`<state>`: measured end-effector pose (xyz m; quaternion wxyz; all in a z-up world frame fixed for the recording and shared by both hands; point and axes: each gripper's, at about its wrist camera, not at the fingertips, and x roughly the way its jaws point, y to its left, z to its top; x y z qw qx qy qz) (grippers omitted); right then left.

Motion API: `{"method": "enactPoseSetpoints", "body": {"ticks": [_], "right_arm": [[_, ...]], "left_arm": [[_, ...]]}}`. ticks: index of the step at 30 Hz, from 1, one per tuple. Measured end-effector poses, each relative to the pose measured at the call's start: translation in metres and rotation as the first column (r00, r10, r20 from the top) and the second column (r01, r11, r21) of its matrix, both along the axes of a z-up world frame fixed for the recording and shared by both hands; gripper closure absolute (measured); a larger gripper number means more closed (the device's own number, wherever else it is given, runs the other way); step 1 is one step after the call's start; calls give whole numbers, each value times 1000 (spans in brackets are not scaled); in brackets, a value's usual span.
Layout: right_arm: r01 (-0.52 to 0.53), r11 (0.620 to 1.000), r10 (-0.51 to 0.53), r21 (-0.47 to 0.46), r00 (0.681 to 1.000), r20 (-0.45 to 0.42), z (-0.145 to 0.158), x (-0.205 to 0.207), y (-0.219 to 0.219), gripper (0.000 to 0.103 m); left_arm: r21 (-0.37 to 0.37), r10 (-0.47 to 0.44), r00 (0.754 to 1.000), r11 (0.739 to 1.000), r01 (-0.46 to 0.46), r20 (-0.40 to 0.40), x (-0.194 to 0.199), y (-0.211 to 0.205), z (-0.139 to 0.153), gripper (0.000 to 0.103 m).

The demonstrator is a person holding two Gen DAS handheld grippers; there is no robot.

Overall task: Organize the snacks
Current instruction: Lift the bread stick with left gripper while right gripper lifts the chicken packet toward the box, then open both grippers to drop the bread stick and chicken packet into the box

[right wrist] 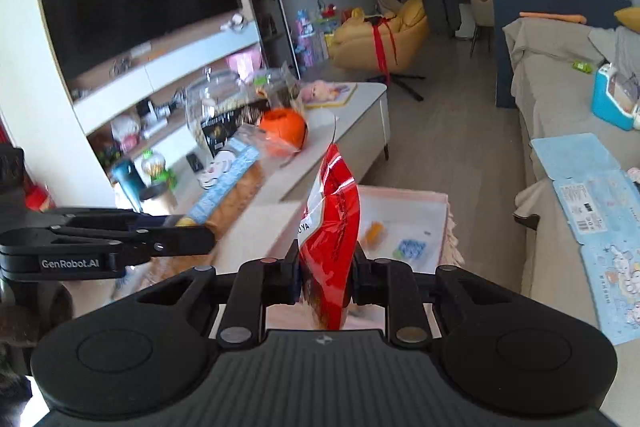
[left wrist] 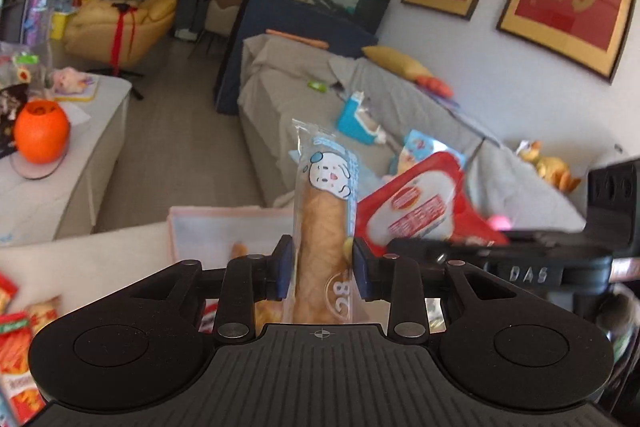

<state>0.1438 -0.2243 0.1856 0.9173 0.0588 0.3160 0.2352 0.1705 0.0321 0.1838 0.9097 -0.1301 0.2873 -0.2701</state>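
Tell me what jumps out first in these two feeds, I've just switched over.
Each gripper is shut on a snack and holds it up: the left gripper pinches a bread stick packet with a cartoon dog on its wrapper, and the right gripper clamps a red snack bag. Behind them, a pink tray sits on the table with a few small items inside. An orange pumpkin bucket stands on the far white table.

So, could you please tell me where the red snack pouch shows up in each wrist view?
Left wrist view: the red snack pouch sits right of centre, behind the bread stick packet, held from the right by the right gripper.
Right wrist view: the pouch stands at centre, clamped between that gripper's fingers.
Shared landmark: the orange pumpkin.
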Motion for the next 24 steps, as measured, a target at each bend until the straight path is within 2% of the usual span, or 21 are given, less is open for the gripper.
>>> {"method": "enactPoseSetpoints", "body": {"ticks": [2,3,4,6,7,11,14,16,18,19,21,23,24], "right_arm": [[19,999,-19,36,1000,-2,-5,32,11,74],[54,998,-54,12,999,-5,-12,45,16,59],[102,995,-103,-19,995,-11,-23,57,19,49],[152,987,-155,-52,987,-46,-43,72,17,49],[172,984,-175,-56,982,-64,-55,75,13,49],[161,981,-168,-108,984,-65,-75,70,2,49],[120,982,-132,-148,989,-70,-84,64,8,49],[99,984,-112,-149,990,-83,-87,61,19,49],[66,988,-80,-140,992,-93,-88,58,38,49],[47,989,-60,-138,994,-94,-88,56,51,49],[-2,990,-11,-141,996,-93,-89,52,78,49],[-70,985,57,-158,994,-89,-92,46,116,46],[-112,980,99,-166,991,-87,-94,42,139,40]], "left_arm": [[-2,28,999,1000,-28,-23,38,-5,-11,66],[35,53,996,998,-50,-65,53,-10,-22,66],[86,68,993,995,-60,-96,60,-14,-33,66],[153,87,991,986,-71,-100,57,-13,-50,66],[163,98,991,983,-82,-93,51,-4,-57,66],[149,186,978,974,-170,-95,17,48,-73,66],[159,288,954,949,-273,-86,-15,96,-81,66],[169,384,921,914,-368,-71,-37,132,-85,66],[172,496,866,860,-480,-61,-61,167,-87,66],[173,555,829,825,-538,-66,-72,188,-87,66],[185,630,771,772,-608,-97,-87,217,-91,66],[197,661,738,748,-634,-134,-96,236,-100,66],[207,670,725,741,-639,-158,-99,244,-107,66]]}}
